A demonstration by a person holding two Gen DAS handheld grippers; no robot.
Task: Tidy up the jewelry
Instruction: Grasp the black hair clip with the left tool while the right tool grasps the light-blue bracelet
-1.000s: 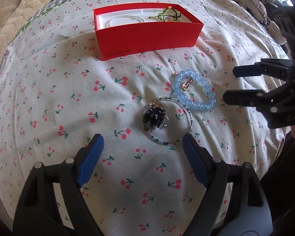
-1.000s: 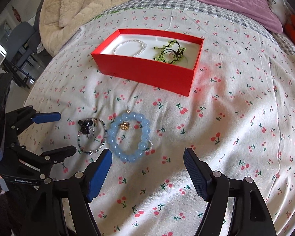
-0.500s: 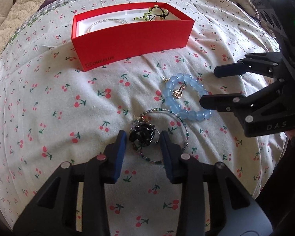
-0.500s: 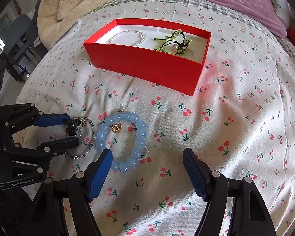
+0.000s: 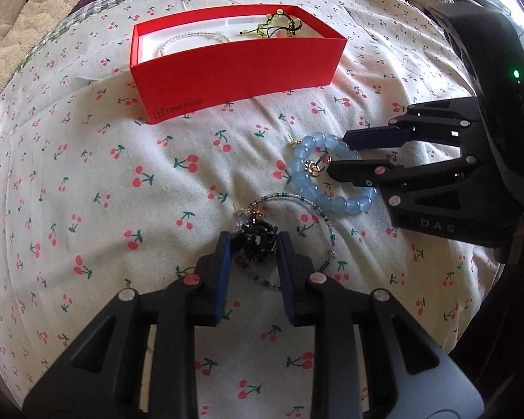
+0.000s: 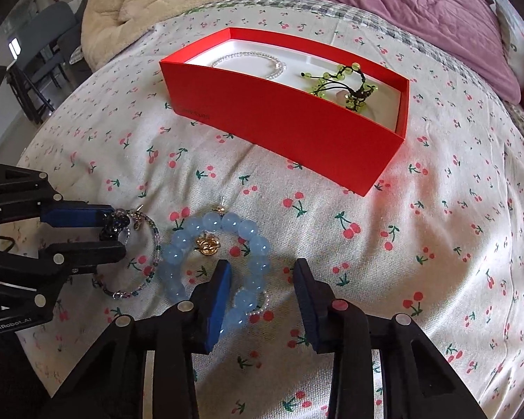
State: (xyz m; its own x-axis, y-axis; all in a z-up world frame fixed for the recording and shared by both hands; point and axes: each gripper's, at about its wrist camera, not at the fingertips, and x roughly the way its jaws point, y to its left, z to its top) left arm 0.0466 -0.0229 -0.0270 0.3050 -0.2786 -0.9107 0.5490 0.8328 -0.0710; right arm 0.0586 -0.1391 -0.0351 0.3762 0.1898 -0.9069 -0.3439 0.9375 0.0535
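Our left tongs [image 5: 253, 244] are closing on the dark charm of the thin beaded bracelet [image 5: 318, 223]; our right tongs [image 6: 262, 272] are closing astride the blue bead bracelet [image 6: 216, 262], pads not yet pressing. Both lie on the cherry-print bed sheet [image 5: 87, 174]. Behind, the red box [image 5: 237, 70], marked ONEPLUS, half hides a pearl strand [image 6: 258, 61] and green beads [image 6: 346, 80].

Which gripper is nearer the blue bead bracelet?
Right. The right gripper straddles the near-right side of the blue bead bracelet, jaws closing with beads between them. The left gripper sits beside it, jaws closing around the dark charm on the thin beaded bracelet.
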